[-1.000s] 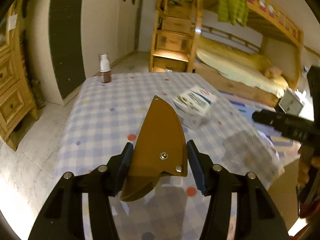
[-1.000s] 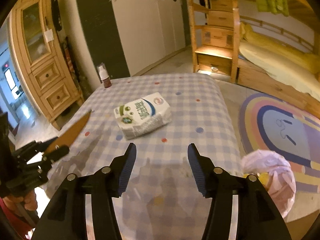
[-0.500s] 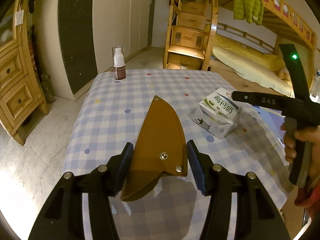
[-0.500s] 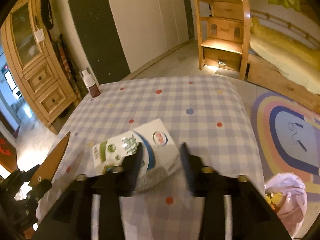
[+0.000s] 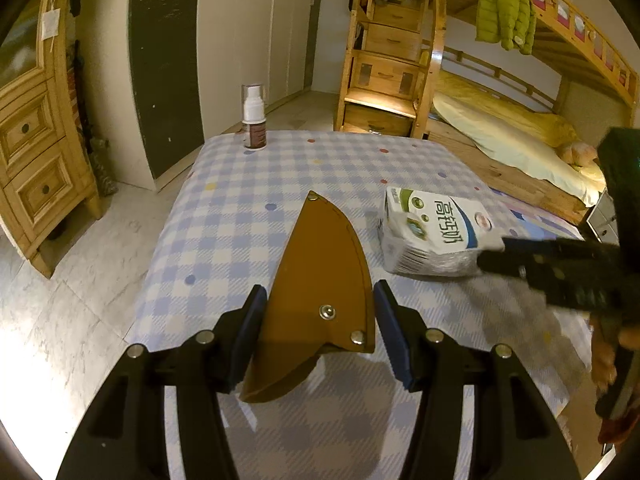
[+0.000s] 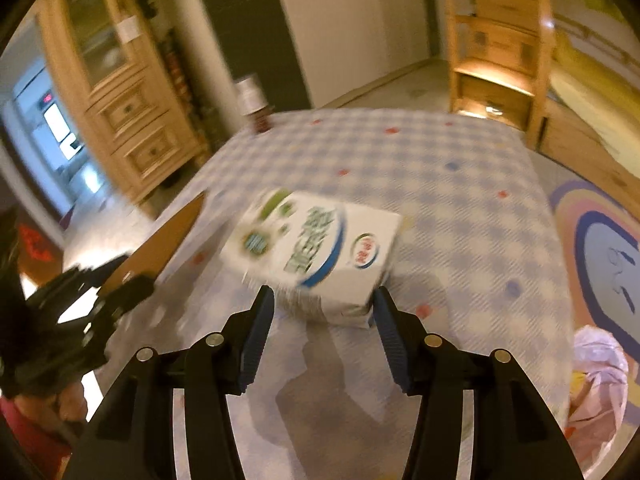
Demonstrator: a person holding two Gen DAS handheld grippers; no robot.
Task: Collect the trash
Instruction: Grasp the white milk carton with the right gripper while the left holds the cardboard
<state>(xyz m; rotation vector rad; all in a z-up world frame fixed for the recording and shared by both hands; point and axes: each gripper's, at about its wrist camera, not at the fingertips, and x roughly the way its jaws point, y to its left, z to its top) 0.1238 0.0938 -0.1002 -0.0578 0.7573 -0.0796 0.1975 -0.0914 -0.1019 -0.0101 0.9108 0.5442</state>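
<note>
A white milk carton with green and blue print lies on its side on the checked tablecloth. My right gripper stands open, its fingertips on either side of the carton's near end; the picture is blurred. In the left wrist view the carton lies to the right, with one of the right gripper's fingers at its end. My left gripper is shut on a brown pointed sheath, held above the table. From the right wrist, the sheath shows at the left.
A small spray bottle stands at the table's far left corner. A pink plastic bag sits on the floor by the table's right edge, next to a coloured rug. A wooden cabinet stands left, bunk-bed stairs behind.
My right gripper has moved forward and down to the carton, whose near end now sits between its fingertips. The left gripper keeps the sheath and has barely shifted.
</note>
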